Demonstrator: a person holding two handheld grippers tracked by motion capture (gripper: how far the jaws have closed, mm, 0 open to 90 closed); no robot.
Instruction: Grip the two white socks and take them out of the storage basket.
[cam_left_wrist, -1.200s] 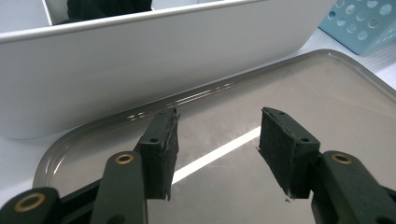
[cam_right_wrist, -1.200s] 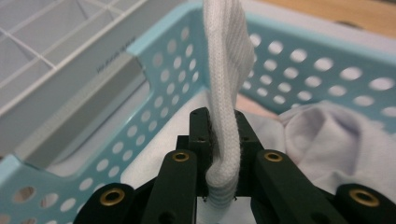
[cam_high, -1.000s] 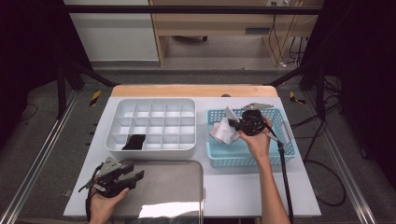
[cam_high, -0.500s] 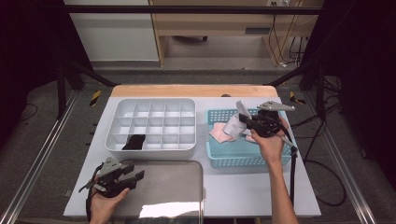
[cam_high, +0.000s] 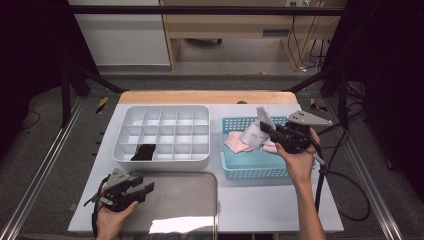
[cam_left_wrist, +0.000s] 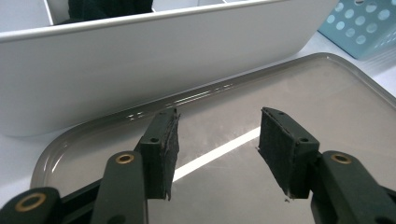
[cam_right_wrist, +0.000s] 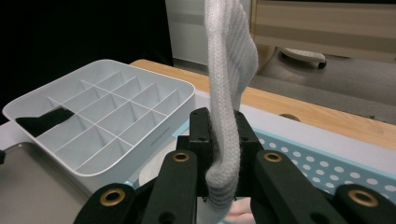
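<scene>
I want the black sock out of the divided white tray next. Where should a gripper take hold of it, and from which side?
Probably from straight above: the black sock lies flat in a near-left compartment of the white tray, whose dividers block a sideways approach. Pinch its middle, where the fabric looks bunched. The left gripper, open over the metal tray, is nearest.

Organizer wall (cam_left_wrist: 140, 60) before left tool (cam_left_wrist: 217, 149)

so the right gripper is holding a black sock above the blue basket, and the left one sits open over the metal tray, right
Not quite: the sock clamped in the right gripper is white, as the right gripper view shows. It is held above the blue basket, and the left gripper sits open over the metal tray.
</scene>
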